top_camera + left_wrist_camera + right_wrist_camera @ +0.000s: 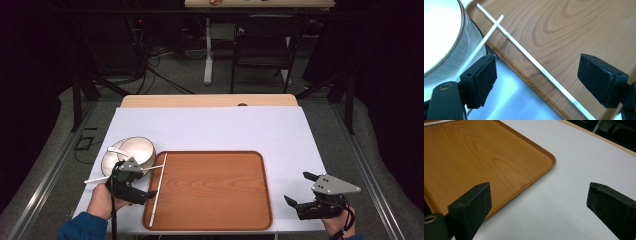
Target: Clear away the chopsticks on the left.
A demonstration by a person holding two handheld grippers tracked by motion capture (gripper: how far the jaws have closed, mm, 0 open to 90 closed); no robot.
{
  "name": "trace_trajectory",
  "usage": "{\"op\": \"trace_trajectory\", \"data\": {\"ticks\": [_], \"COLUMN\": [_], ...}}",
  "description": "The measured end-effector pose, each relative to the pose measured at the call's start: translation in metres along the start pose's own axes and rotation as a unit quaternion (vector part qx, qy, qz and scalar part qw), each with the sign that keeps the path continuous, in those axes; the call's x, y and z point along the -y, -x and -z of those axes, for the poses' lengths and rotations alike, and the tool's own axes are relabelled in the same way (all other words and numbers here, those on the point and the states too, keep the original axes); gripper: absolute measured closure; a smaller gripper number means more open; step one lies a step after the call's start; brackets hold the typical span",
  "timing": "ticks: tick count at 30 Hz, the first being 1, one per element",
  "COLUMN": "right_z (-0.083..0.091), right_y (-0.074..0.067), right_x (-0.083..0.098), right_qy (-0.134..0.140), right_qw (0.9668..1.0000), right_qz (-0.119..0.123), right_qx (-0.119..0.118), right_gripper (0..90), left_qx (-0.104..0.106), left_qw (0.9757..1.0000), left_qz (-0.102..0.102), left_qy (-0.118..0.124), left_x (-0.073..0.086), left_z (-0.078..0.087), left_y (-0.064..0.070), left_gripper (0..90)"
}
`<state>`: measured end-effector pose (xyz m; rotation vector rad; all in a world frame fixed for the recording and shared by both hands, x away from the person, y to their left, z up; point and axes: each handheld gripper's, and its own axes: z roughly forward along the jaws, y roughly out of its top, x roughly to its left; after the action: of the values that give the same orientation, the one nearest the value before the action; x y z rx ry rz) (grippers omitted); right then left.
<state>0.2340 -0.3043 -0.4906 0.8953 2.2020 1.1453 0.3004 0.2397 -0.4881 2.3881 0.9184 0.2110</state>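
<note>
The left claw (134, 186) stands wide and empty over 1 white chopstick (158, 190) lying along the tray's (215, 190) 9 o'clock edge. Placing looks done; next, fetch the second chopstick (102, 176) crossing at 10 o'clock beside the bowl (137, 149). The right claw (300, 187) waits wide, empty.

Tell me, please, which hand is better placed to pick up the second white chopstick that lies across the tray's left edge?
Left. Its left gripper hangs open right over the chopstick; the right gripper sits beyond the tray.
</note>
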Motion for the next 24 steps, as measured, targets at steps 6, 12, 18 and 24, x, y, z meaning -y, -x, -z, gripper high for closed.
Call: {"op": "trace_trajectory", "data": {"ticks": [6, 12, 18, 24], "right_z": [0.0, 0.0, 0.0, 0.0], "right_y": [0.0, -0.001, -0.001, 0.0], "right_x": [0.0, 0.0, -0.001, -0.001], "right_qy": [0.002, 0.002, 0.002, 0.003], "right_qw": [1.0, 1.0, 1.0, 1.0], "right_qz": [0.0, 0.001, 0.0, 0.0], "right_qx": [-0.001, 0.0, -0.001, -0.002], "right_gripper": [5.0, 5.1, 5.1, 5.1], "left_qx": [-0.014, -0.015, -0.017, -0.032], "left_qw": [0.9994, 0.9988, 0.998, 0.9975], "left_qz": [-0.031, -0.047, -0.06, -0.061], "left_qy": [-0.001, -0.003, -0.004, -0.018], "left_x": [0.001, 0.003, 0.008, 0.01], "left_z": [0.018, 0.033, 0.046, 0.048], "left_y": [-0.005, -0.015, -0.03, -0.047], "left_gripper": [7.0, 1.4, 0.0, 0.0]}}
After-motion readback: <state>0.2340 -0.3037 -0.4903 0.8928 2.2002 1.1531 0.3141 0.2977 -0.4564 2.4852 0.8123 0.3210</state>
